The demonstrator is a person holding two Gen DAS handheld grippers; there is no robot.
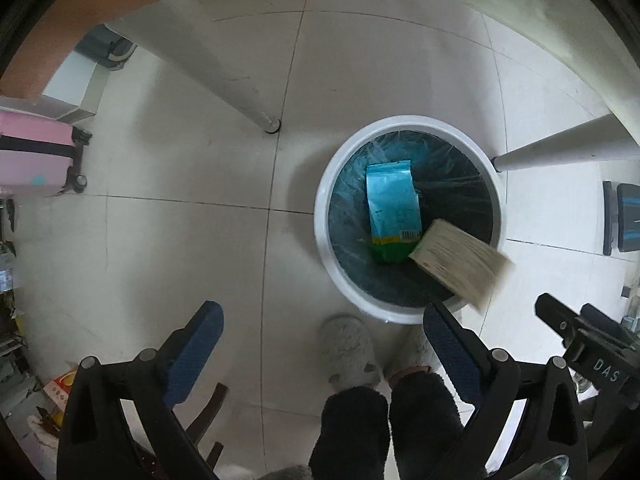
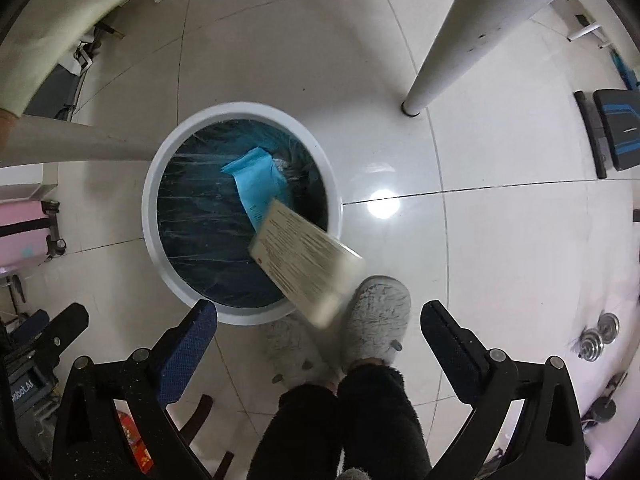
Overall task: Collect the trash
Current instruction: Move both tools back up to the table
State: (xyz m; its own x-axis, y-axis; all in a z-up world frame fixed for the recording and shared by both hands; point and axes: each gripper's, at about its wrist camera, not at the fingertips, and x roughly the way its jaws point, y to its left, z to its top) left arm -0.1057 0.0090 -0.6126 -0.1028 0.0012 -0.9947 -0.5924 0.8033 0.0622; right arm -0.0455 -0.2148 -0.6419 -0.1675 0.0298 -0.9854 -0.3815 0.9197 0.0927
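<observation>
The flat beige cardboard box printed with fine text [image 2: 306,258] is in mid-air, blurred and tilted, one end already over the mouth of the round white plastic bin lined with a dark bag [image 1: 324,216], the other end still hanging out past the near rim. No fingers touch it. It looks light and stiff, a thin carton that would crush if squeezed on its broad faces; should it need picking up again, I would take it across the narrow edges near the middle, where it keeps its shape. Down in the bin lies a pale blue foil pouch with a green bottom band [image 1: 392,208], soft, crinkly and likely slippery, best pinched at a sealed end.

The right gripper [image 2: 318,322] hangs above with its blue-padded fingers [image 2: 188,344] spread wide and holding nothing, and the left gripper [image 1: 322,322] beside it is likewise released and empty. Both point down at the pale tiled floor [image 1: 180,160]. Below them stand the person's grey fuzzy slippers [image 2: 376,316], just beside the bin, between white table legs [image 2: 452,36]
</observation>
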